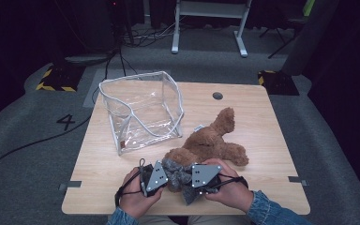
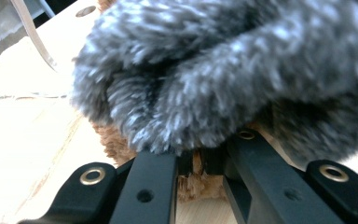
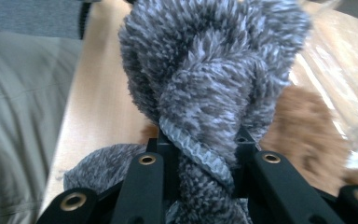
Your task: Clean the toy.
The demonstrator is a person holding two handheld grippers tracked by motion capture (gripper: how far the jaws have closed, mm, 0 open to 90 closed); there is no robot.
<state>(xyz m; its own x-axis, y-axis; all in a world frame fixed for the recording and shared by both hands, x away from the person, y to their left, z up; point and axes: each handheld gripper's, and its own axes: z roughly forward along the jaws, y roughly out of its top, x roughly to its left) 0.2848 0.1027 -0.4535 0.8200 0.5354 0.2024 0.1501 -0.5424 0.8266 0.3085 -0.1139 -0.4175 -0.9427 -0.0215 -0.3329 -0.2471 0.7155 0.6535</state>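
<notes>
Fingers pinch grey cloth (image 1: 178, 173); teddy (image 1: 211, 140), clear bag (image 1: 140, 110) beside.

clear bag (image 1: 143, 110) blocking far left, bare table (image 1: 267, 187) at right

You're looking at a mottled grey-and-white fuzzy cloth (image 1: 178, 174), a tan-brown plush dog (image 1: 211, 140), a clear bag (image 1: 140, 110) edged in white; pale wood-grain table (image 1: 262, 122), black jaws.

Grey carpeted floor (image 1: 37, 140) with a painted 4 (image 1: 65, 121), trailing cables (image 1: 23, 145), white desk frame (image 1: 211, 23) in the dark beyond
</notes>
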